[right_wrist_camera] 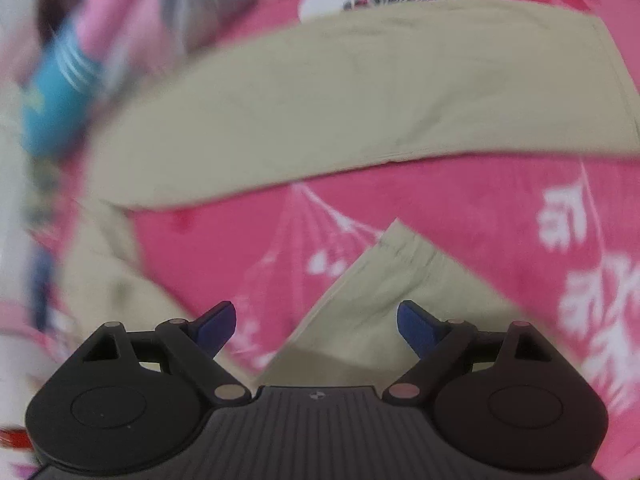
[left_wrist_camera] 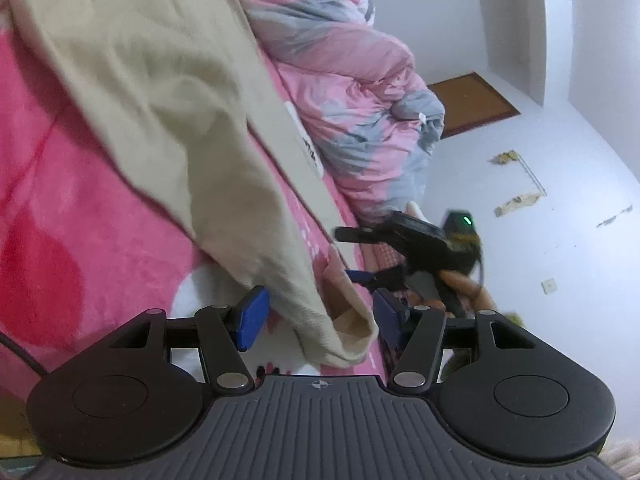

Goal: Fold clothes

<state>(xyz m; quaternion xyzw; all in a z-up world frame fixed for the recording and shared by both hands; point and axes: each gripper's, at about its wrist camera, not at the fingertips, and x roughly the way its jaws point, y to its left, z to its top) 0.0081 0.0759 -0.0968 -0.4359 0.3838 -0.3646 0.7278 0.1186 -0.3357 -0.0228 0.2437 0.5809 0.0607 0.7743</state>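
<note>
beige trousers (left_wrist_camera: 152,92) on pink blanket (left_wrist_camera: 60,220) | both jaws apart, hem between

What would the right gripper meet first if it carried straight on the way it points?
Most likely the near end of the beige trousers, which lies between the open fingers of the right gripper. Beyond it comes the pink blanket. Blur leaves the depth uncertain.

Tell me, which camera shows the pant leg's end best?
The left wrist view: the trousers' open cuff sits sharp between the open left gripper. The right wrist view shows a cuff too, but blurred, before the open right gripper.
</note>
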